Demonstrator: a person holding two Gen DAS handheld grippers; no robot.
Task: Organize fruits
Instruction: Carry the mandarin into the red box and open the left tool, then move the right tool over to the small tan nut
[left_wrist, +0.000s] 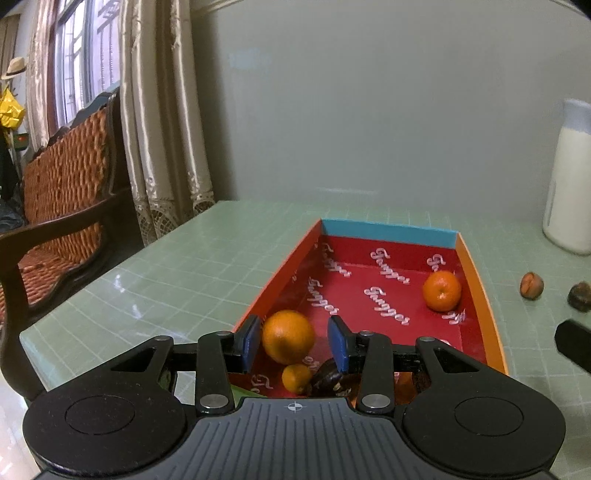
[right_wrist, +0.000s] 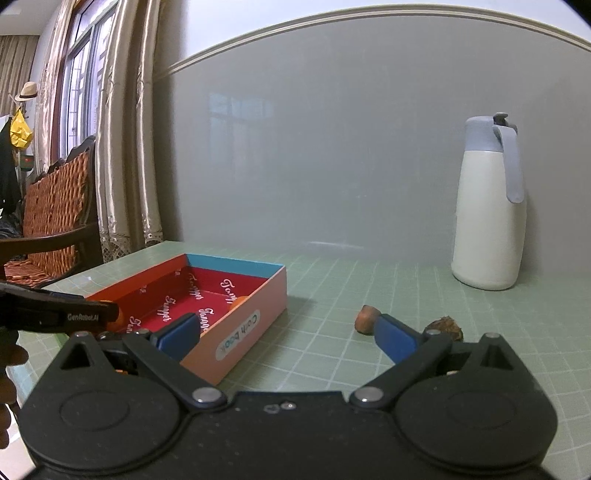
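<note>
A red box (left_wrist: 373, 229) with orange side walls and a blue far wall stands on the green table. In it lie a large orange (left_wrist: 288, 336), a smaller orange (left_wrist: 442, 290) at the far right, a small orange (left_wrist: 296, 378) and a dark brown fruit (left_wrist: 327, 376) at the near end. My left gripper (left_wrist: 297, 343) is open above the box's near end, its pads either side of the large orange without touching. Two brown fruits (left_wrist: 532, 285) (left_wrist: 580, 296) lie on the table right of the box. My right gripper (right_wrist: 288, 332) is open and empty, low over the table beside the box (right_wrist: 255, 306), with the brown fruits (right_wrist: 365, 319) (right_wrist: 445, 326) by its right finger.
A white jug (right_wrist: 487, 221) with a blue lid stands at the back right against the grey wall. A wicker chair (left_wrist: 62, 206) and curtains are left of the table. The table's left edge (left_wrist: 110, 273) runs near the box.
</note>
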